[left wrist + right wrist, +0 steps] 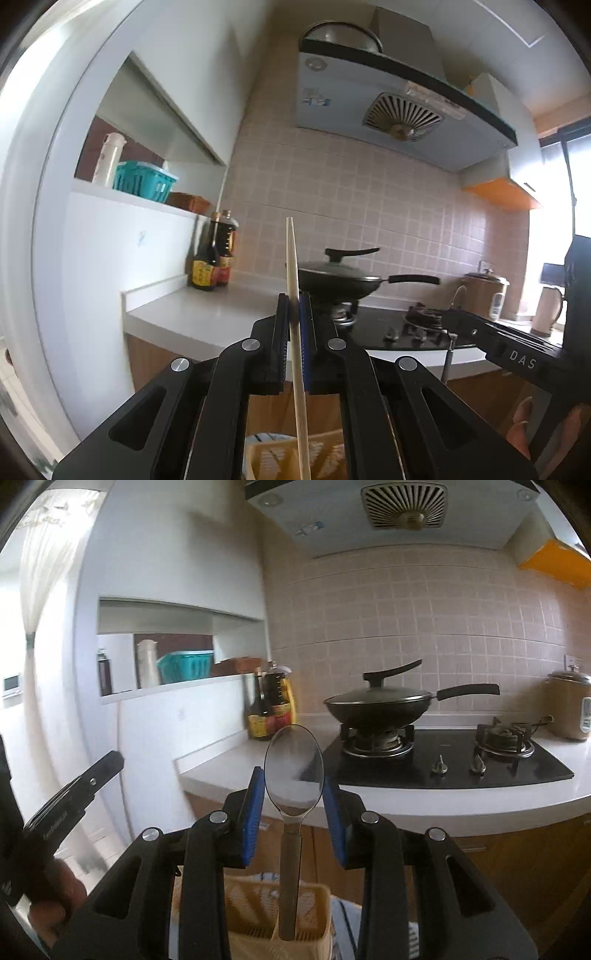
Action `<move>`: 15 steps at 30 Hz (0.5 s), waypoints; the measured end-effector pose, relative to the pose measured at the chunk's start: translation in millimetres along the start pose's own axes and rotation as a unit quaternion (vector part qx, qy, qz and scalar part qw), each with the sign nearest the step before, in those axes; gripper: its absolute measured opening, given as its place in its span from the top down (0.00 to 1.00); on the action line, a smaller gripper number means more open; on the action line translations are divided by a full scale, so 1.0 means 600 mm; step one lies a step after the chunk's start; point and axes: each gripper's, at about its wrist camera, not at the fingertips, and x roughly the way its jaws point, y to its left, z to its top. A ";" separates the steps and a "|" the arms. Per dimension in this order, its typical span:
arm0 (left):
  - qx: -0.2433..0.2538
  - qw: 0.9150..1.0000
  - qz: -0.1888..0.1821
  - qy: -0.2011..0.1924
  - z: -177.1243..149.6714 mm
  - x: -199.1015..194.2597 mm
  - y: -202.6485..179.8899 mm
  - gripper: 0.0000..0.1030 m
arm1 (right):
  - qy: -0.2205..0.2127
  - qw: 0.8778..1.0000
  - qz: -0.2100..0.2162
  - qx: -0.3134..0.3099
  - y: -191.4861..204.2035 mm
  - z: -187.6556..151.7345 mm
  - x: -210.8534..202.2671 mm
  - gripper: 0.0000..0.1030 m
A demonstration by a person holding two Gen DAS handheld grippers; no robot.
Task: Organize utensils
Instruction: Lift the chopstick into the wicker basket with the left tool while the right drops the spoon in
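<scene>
Left gripper (294, 325) clamped chopstick (295, 332), right gripper (293, 794) pinched spoon (293, 771) — both above holder (258, 904); nothing slotted yet.

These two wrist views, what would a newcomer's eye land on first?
A pale wooden chopstick stands upright, pinched in the left gripper. A metal spoon stands bowl-up, its bowl gripped by the right gripper, above a cream slotted utensil holder. Behind, a lidded black wok sits on the gas stove.

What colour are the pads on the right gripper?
Blue pads, seen best in the right wrist view.
</scene>
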 end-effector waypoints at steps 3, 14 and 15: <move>-0.001 1.000 0.005 0.011 -0.032 0.021 0.018 0.97 | 0.007 1.000 -0.005 0.000 -0.002 -0.032 0.025 0.72; 0.000 1.000 0.012 0.028 -0.095 0.035 0.048 0.93 | 0.034 0.999 -0.013 0.013 -0.017 -0.111 0.052 0.71; -0.002 0.999 0.008 0.033 -0.097 0.032 0.050 0.85 | 0.041 0.999 -0.007 0.019 -0.020 -0.116 0.052 0.71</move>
